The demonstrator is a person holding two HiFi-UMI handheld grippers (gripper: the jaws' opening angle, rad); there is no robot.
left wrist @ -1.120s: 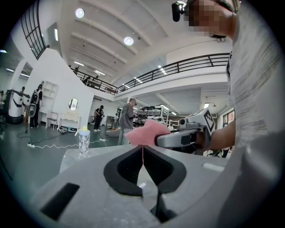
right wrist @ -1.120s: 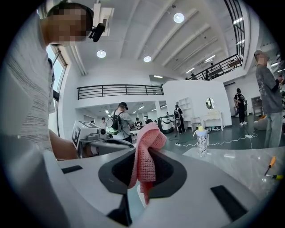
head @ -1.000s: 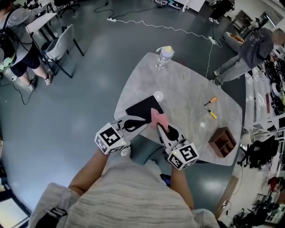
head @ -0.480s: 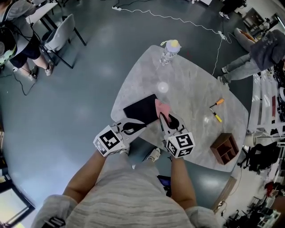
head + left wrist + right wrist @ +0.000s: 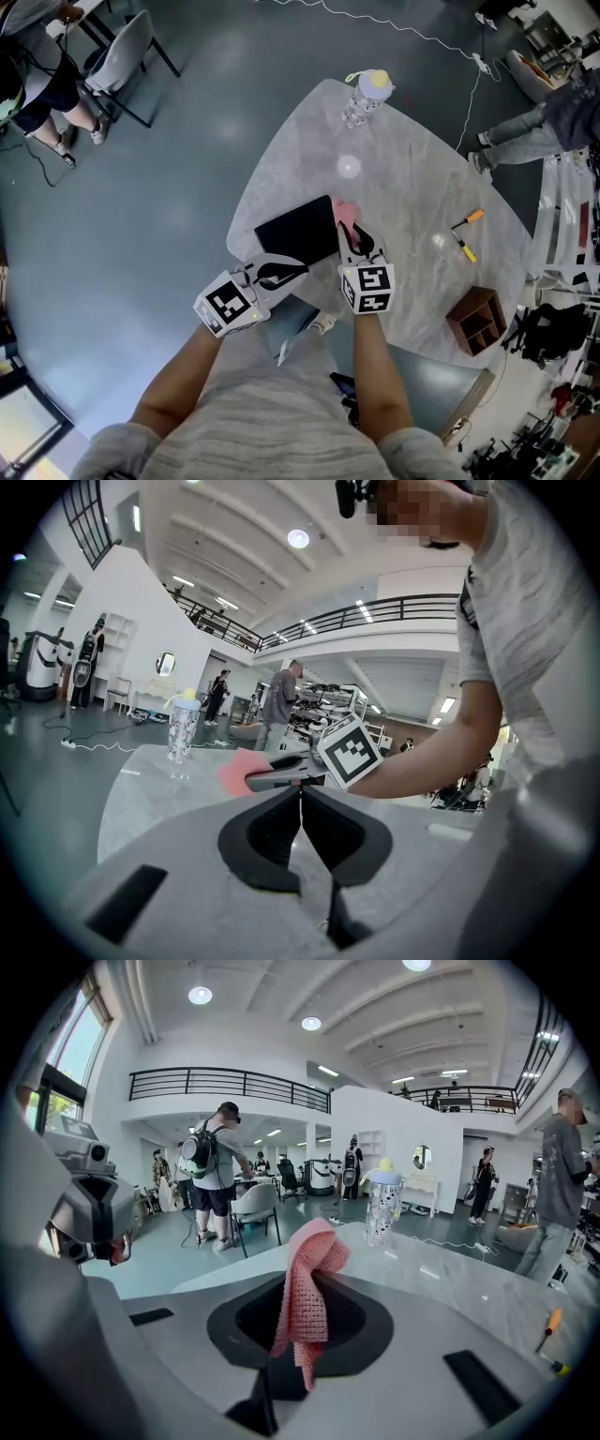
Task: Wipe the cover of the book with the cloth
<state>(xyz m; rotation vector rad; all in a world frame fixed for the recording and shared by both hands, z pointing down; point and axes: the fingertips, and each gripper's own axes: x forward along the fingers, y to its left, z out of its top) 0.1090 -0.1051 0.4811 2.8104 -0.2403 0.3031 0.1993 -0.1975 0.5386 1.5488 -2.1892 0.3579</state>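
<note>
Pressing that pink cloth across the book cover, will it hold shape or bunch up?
Likely floppy: the pink cloth folds over itself where the right gripper pinches it. Its open knit will probably bunch rather than slide flat on the black book. It looks light, so press down.

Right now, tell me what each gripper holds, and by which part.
Right gripper: the pink cloth, its jaws pinching the bunched middle, one end sticking up and one hanging down. Left gripper: nothing, its jaws together.

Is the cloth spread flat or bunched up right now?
Bunched. The pink cloth hangs as a folded wad pinched between the right gripper's jaws, and the head view shows a small lump by the book's right edge.
</note>
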